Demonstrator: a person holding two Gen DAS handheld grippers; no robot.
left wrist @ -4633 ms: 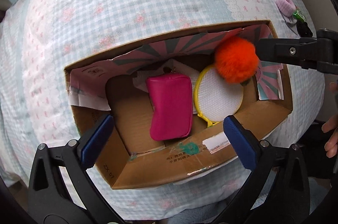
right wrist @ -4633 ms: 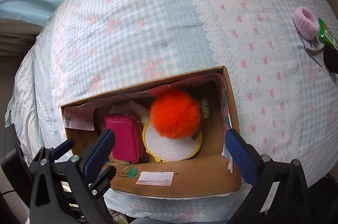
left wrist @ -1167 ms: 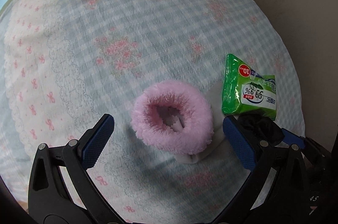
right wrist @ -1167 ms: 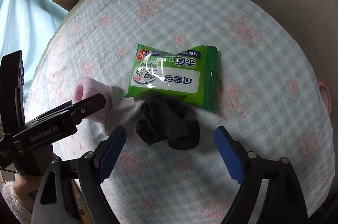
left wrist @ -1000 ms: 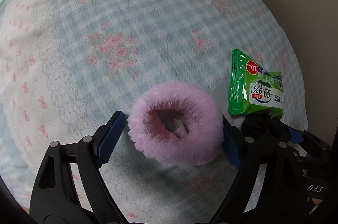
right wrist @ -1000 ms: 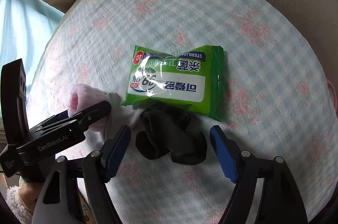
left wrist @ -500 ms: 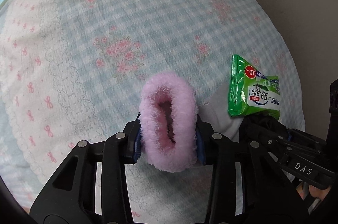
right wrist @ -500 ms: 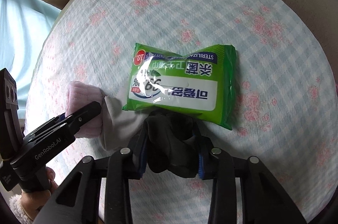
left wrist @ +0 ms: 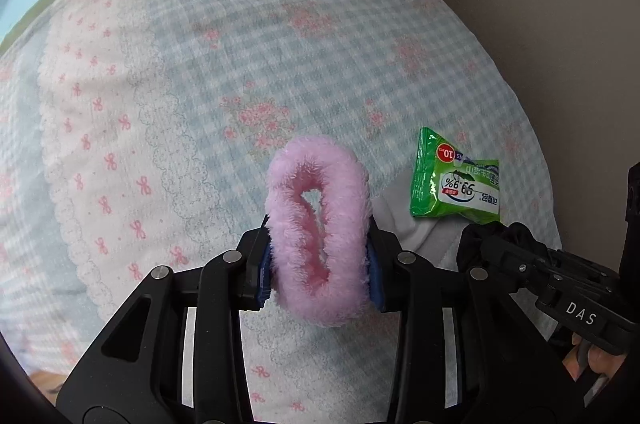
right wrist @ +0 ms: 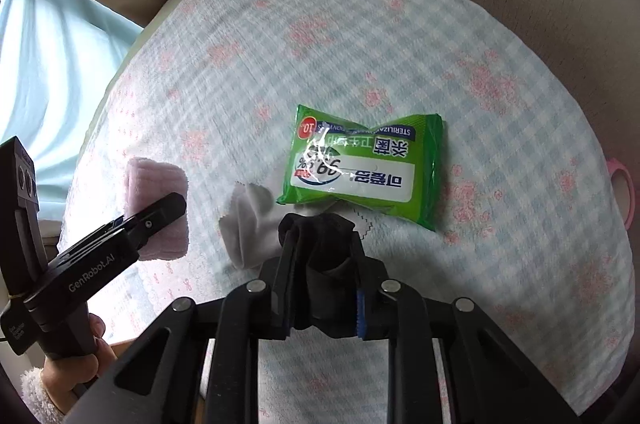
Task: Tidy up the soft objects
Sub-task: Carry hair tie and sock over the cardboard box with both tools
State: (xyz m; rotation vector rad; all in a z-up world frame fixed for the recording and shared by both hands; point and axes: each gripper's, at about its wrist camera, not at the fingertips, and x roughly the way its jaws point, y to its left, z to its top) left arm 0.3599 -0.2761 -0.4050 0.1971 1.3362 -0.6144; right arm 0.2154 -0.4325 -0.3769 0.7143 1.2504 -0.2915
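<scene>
While left gripper (left wrist: 320,256) squeezes pink scrunchie (left wrist: 318,236) | right gripper (right wrist: 320,288) (clamped): black scrunchie (right wrist: 320,244)

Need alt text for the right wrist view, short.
The right gripper is shut on a bunched black fabric item above a checked floral bedspread. Beyond lie a green wet-wipes packet and a white cloth; at left, the left gripper holds a fuzzy pink ring.

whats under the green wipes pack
A white cloth lies on the checked bedsheet, its serrated edge poking out below the green wipes pack. How far it reaches under the pack is hidden.
</scene>
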